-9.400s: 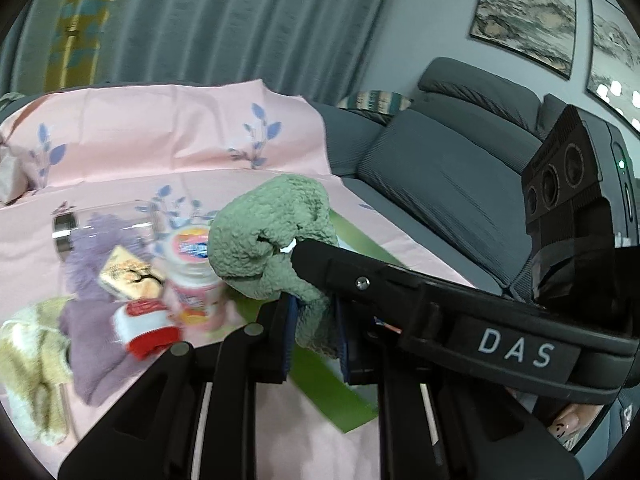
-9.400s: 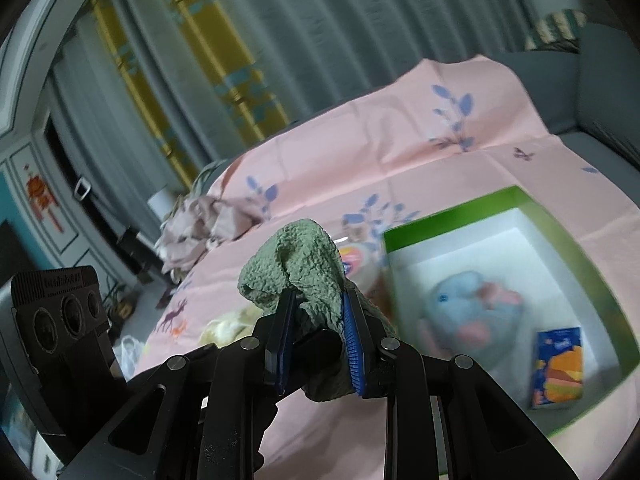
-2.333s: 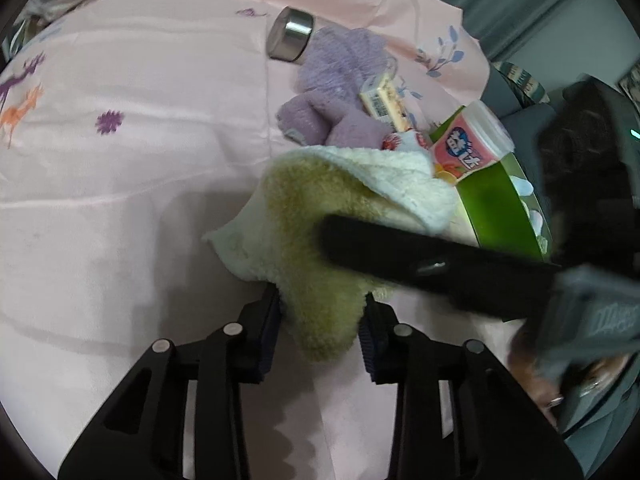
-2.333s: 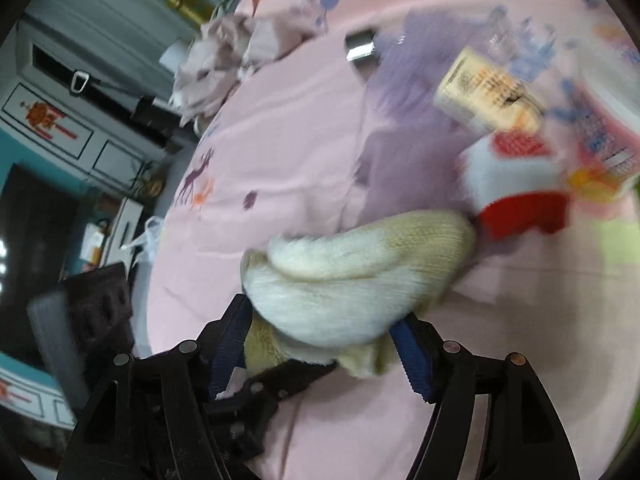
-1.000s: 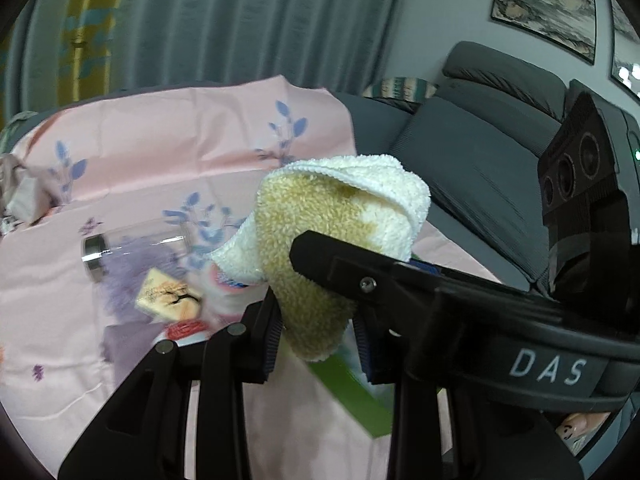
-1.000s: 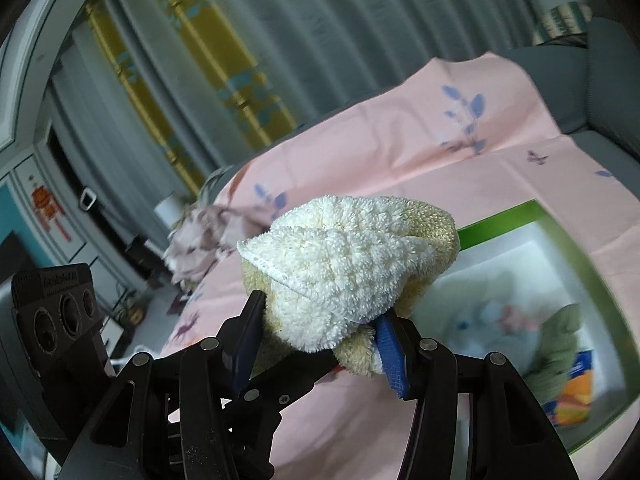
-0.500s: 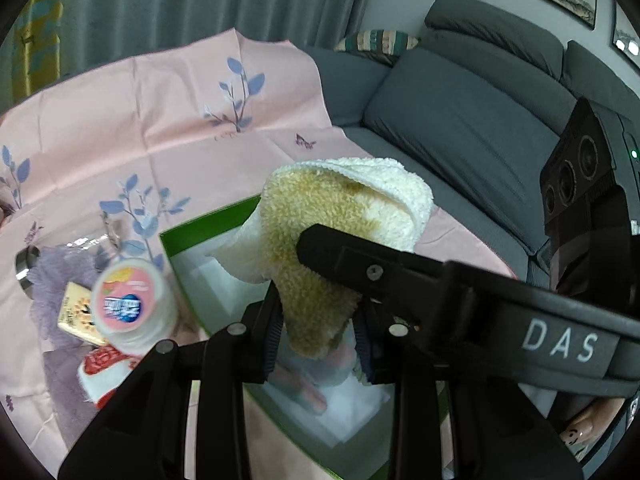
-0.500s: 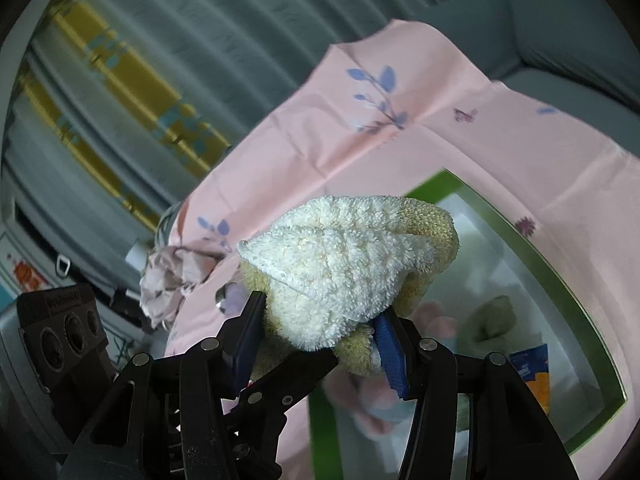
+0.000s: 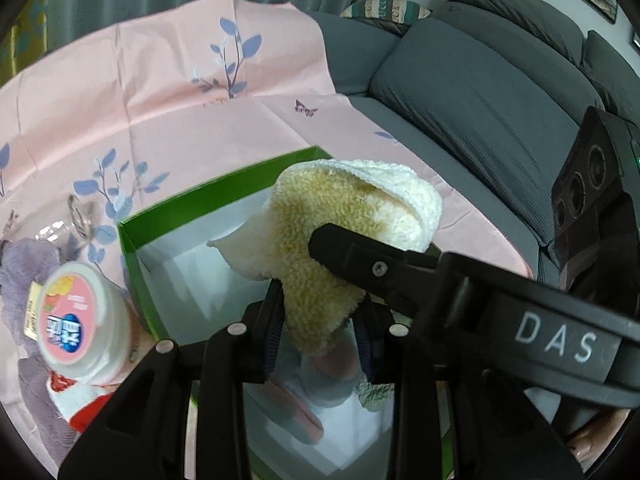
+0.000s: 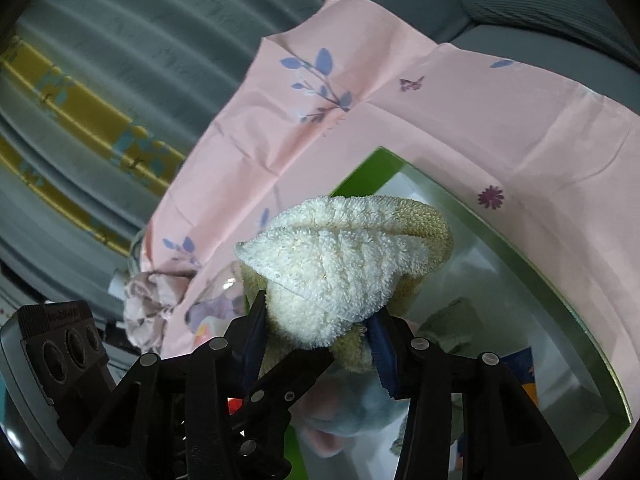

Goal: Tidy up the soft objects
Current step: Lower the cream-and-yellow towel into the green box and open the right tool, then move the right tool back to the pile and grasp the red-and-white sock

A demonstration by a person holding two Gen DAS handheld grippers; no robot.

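Observation:
A fluffy cream and yellow towel (image 9: 344, 216) hangs above the green-rimmed white box (image 9: 224, 188). My left gripper (image 9: 320, 320) is shut on its lower yellow end. The right gripper's black finger (image 9: 360, 248) crosses in front of the towel from the right. In the right wrist view the towel (image 10: 332, 264) bulges between the blue pads of my right gripper (image 10: 320, 336), whose jaws are closing on it. Below, inside the box (image 10: 520, 256), lie a blue and pink plush toy (image 10: 352, 412), a green cloth (image 10: 452, 324) and a blue and orange packet (image 10: 532, 376).
Left of the box on the pink cloth stand a pink-lidded tub (image 9: 76, 320), a purple cloth (image 9: 24, 264), a red and white item (image 9: 76, 404) and a clear glass jar (image 9: 76, 220). A grey sofa (image 9: 480, 92) runs along the right. Crumpled fabric (image 10: 152, 304) lies far left.
Both grippers have carried the towel from high over the table's left side down to just above the green box. The right wrist has rolled and the box now fills the lower view.

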